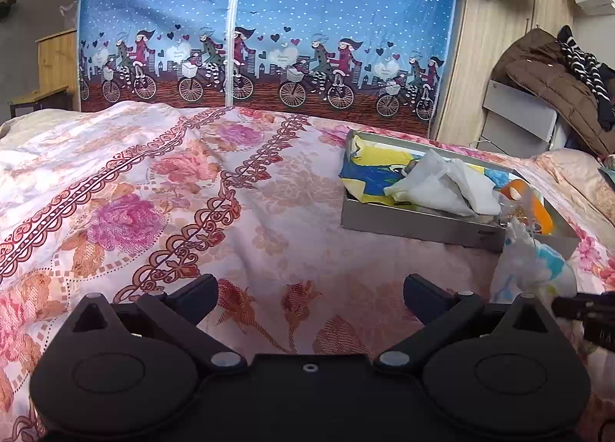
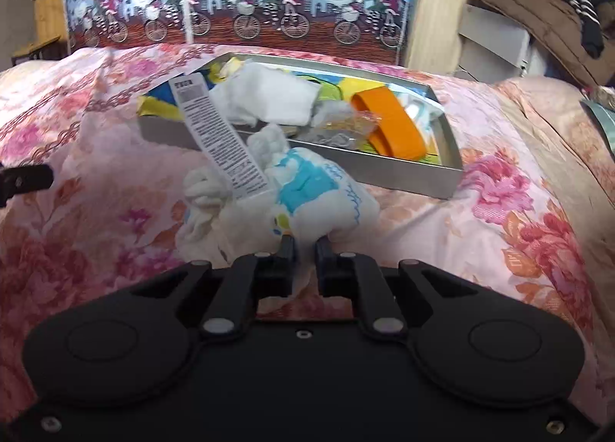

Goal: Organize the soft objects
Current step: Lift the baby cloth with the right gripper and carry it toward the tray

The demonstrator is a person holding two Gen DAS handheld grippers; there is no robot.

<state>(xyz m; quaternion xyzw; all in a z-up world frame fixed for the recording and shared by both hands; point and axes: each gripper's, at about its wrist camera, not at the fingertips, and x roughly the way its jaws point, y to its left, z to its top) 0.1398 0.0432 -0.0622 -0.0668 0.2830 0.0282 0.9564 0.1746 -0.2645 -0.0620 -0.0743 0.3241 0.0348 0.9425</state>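
Right claw tilted downward, clamped on white soft toy.

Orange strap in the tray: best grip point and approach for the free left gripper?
Pinch the orange strap at its raised folded loop, the part standing highest above the tray. Come from above, over the near wall, fingers across the band's thin flat faces. The left gripper is open; the right gripper is shut on the white cloth toy.

The tray looks like matt grey metal. Bedspread is soft printed cloth. The white toy is knitted-looking fabric with a smooth paper tag. Orange band: smooth, plasticky. Far-left cabinet: bare wood.
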